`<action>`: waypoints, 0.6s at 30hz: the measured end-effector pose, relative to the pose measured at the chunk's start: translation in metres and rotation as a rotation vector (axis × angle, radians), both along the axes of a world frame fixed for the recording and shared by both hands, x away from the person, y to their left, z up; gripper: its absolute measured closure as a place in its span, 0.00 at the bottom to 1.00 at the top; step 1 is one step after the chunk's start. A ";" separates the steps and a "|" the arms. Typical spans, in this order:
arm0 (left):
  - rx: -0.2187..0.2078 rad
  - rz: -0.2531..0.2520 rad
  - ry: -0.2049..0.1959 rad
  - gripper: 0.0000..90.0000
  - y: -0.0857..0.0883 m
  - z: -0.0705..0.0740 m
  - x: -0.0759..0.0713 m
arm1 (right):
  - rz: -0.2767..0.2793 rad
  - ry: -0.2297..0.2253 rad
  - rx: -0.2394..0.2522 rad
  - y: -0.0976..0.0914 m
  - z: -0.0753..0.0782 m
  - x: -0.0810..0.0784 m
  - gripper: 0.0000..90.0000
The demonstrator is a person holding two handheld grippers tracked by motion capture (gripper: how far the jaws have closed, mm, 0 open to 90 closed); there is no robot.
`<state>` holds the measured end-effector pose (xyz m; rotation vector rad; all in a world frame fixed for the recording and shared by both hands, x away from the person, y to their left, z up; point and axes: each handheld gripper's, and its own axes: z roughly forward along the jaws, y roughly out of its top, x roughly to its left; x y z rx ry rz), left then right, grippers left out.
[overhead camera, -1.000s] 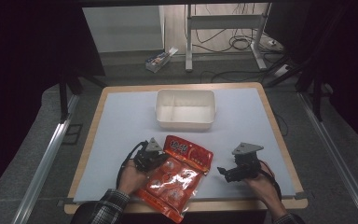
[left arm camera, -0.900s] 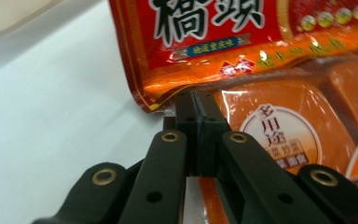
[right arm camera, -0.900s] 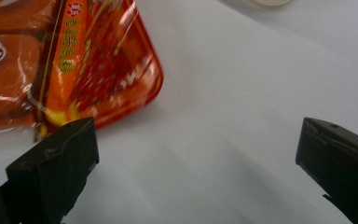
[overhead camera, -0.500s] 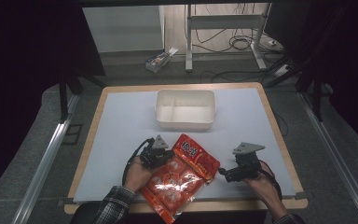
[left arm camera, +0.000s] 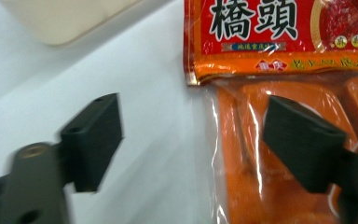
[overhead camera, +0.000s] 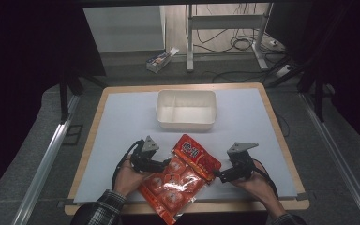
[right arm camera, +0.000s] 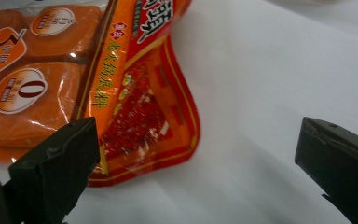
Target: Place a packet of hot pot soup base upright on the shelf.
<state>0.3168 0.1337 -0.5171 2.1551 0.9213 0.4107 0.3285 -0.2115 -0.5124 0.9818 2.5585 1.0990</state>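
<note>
A red-and-orange snack packet point(overhead camera: 183, 176) with several round orange pieces inside lies flat on the white table near the front edge. My left gripper point(overhead camera: 164, 165) is at the packet's left side. Its jaws have just been opening, and in the left gripper view point(left arm camera: 198, 126) they stand wide apart. The packet's point(left arm camera: 279, 46) clear left edge lies between them, untouched by the pads. My right gripper point(overhead camera: 218, 177) is open just right of the packet's printed top end. In the right gripper view point(right arm camera: 198, 144) the packet point(right arm camera: 135, 84) lies beside the left jaw, with bare table between the jaws.
A white two-compartment bin point(overhead camera: 186, 110) stands empty at the table's back middle, and its corner point(left arm camera: 60, 18) is in the left gripper view. The wood-rimmed white table point(overhead camera: 122, 122) is edged by metal rails. A small box point(overhead camera: 159, 58) and cables lie on the floor beyond it.
The left gripper's jaws opened and let go of the packet. The packet's printed top end swung right, toward the right gripper. The right gripper stayed where it was.
</note>
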 end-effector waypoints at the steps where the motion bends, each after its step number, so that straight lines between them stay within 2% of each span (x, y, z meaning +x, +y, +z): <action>1: -0.007 0.004 0.007 0.15 0.002 0.000 -0.002 | 0.004 0.001 0.002 0.001 0.000 0.000 0.02; 3: -0.021 0.003 0.020 0.11 0.005 0.001 -0.006 | 0.010 0.008 0.005 0.004 0.000 0.002 0.04; 6: -0.016 -0.003 0.019 0.10 0.007 0.001 -0.011 | 0.019 0.018 0.005 0.007 -0.001 0.004 0.07; 13: 0.045 -0.013 -0.008 0.09 0.010 -0.001 -0.032 | 0.062 0.076 0.026 0.020 -0.007 0.015 0.20; 18: 0.050 -0.002 -0.029 0.09 0.018 0.000 -0.043 | 0.107 0.097 0.021 0.034 -0.012 0.024 0.28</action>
